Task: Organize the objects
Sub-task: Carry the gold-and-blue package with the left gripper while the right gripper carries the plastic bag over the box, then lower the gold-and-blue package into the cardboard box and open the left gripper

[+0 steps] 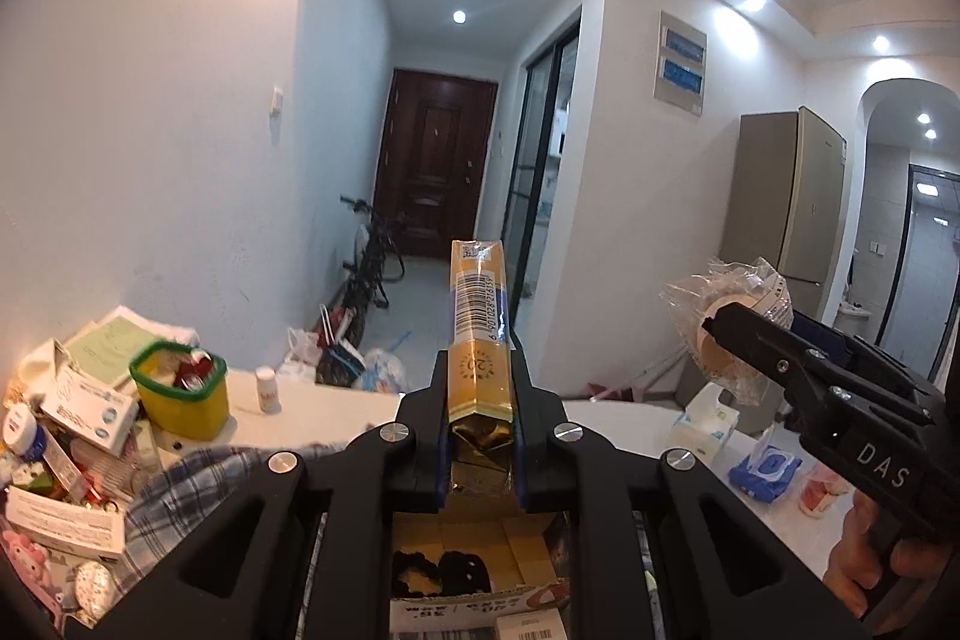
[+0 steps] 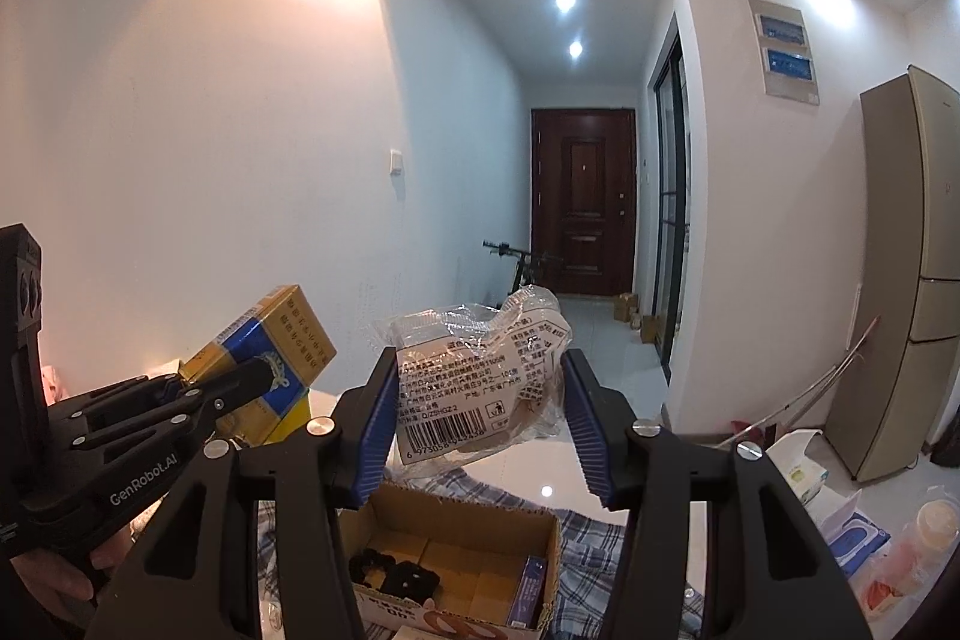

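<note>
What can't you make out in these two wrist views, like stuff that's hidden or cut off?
- Cardboard box: its near end is cut off by the bottom edge in both views, and the left gripper covers most of it in the left wrist view.
- Clear packet in the right gripper: crinkled film hides its contents.
- Left-side clutter pile: labels too small.

Gold-and-blue carton (image 1: 480,334), plaid blue cloth (image 2: 510,496), yellow tub (image 1: 183,397).

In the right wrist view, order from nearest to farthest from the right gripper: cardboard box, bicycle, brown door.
1. Cardboard box: just below the right gripper, on the table.
2. Bicycle: down the hallway, left of the door.
3. Brown door: at the hallway's end.
</note>
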Tool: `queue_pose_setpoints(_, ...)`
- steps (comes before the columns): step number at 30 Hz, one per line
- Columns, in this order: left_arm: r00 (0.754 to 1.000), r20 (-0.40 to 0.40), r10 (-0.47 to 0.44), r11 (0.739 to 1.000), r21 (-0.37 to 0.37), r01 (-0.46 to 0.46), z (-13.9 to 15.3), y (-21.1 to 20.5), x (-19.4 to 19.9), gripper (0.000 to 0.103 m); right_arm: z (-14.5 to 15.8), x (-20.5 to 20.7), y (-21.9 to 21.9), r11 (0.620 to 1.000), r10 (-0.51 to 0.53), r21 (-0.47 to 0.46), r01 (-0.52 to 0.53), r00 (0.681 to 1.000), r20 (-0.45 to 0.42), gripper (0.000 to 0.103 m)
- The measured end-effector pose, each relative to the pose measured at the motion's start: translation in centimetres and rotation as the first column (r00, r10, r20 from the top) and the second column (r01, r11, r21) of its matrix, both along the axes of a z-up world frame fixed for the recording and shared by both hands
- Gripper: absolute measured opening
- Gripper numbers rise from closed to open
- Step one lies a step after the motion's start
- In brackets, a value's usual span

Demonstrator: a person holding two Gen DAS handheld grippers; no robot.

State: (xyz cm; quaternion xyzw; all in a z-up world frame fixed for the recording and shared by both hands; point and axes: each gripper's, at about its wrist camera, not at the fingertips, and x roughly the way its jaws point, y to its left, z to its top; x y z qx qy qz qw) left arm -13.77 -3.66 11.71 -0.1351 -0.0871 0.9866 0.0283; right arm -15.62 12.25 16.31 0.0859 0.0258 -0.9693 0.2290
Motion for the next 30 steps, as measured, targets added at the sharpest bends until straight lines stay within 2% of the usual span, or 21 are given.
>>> queue_pose_setpoints(8, 0.989, 0.146, 0.001, 0.997, 0.079, -0.013, -3.1, -0.9, -4.3, 0.016, -3.7, -3.6, -1.6, 0.998, -0.001, 0.056, -0.008, 0.987, 0.16, 0.051)
queue_pose_setpoints(12, 0.983, 0.184, 0.024, 0.999, 0.04, -0.032, -4.3, -0.7, -5.6, 0.016, -5.3, -5.3, -1.6, 0.997, -0.016, 0.077, -0.001, 0.976, 0.218, 0.051)
queue_pose_setpoints(17, 0.958, 0.287, 0.013, 0.999, 0.043, -0.026, -6.4, -0.2, -7.3, 0.016, -7.2, -8.1, -1.6, 0.993, -0.046, 0.119, 0.011, 0.956, 0.29, 0.051)
queue_pose_setpoints(19, 0.942, 0.335, 0.03, 0.997, 0.051, -0.05, -7.7, -0.2, -8.1, 0.016, -7.9, -9.1, -1.7, 0.992, -0.052, 0.127, 0.012, 0.946, 0.32, 0.051)
queue_pose_setpoints(23, 0.904, 0.426, 0.002, 0.996, 0.08, -0.04, -9.8, -0.2, -9.8, 0.016, -9.6, -10.3, -2.5, 0.987, -0.074, 0.158, 0.018, 0.931, 0.357, 0.051)
queue_pose_setpoints(30, 0.881, 0.47, 0.04, 0.996, 0.051, -0.073, -11.4, -0.3, -10.7, 0.016, -10.5, -10.6, -2.7, 0.99, -0.034, 0.142, -0.027, 0.911, 0.412, 0.051)
